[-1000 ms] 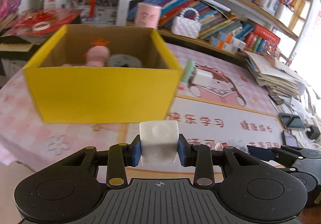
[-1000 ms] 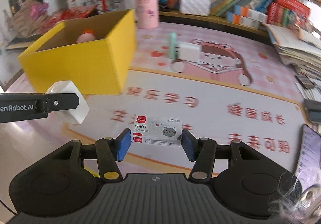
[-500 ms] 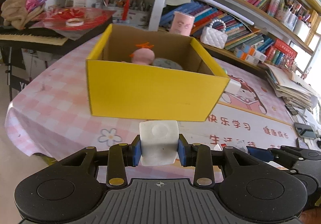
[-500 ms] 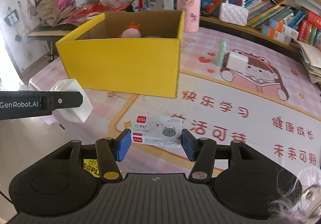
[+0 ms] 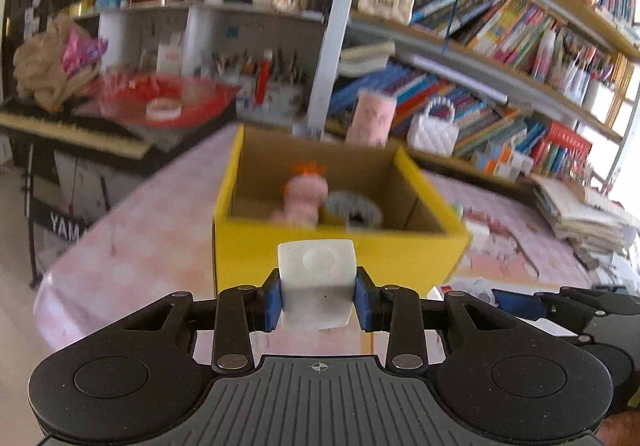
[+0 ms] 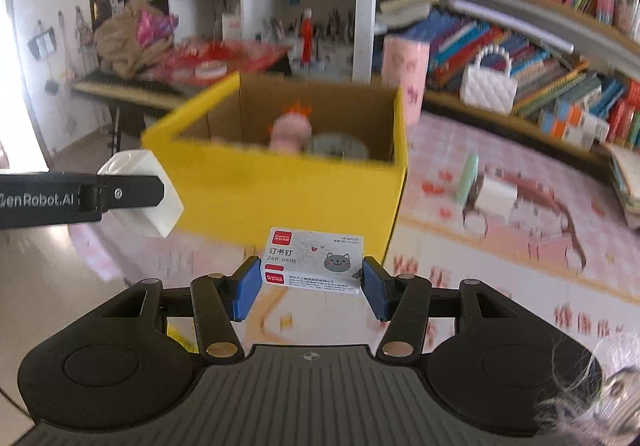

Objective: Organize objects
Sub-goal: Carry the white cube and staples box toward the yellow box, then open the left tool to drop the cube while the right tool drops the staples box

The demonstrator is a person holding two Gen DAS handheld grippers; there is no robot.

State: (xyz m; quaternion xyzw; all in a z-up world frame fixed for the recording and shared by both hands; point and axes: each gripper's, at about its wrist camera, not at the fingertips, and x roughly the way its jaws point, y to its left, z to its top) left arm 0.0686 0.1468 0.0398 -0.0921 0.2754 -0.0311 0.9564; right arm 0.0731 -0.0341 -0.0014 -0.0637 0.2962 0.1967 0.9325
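My left gripper [image 5: 318, 302] is shut on a white cube-shaped block [image 5: 316, 282], held in the air in front of the yellow cardboard box [image 5: 328, 254]. My right gripper [image 6: 312, 286] is shut on a small white staples box with a cat picture [image 6: 314, 260], also in the air before the yellow box [image 6: 288, 190]. The left gripper with its white block [image 6: 156, 202] shows at the left of the right wrist view. Inside the box lie a pink doll with orange hair [image 5: 304, 198] and a grey ring-shaped thing [image 5: 352, 208].
On the pink patterned tablecloth [image 6: 500, 278], right of the box, lie a green tube [image 6: 468, 178] and a white charger [image 6: 496, 198]. A pink cup [image 6: 404, 74] and a white handbag [image 6: 488, 82] stand behind. Bookshelves fill the back. Stacked papers [image 5: 576, 206] lie far right.
Both grippers have risen and tilted up with their loads still held. The yellow box now sits lower and farther in both views, and its inside shows more.
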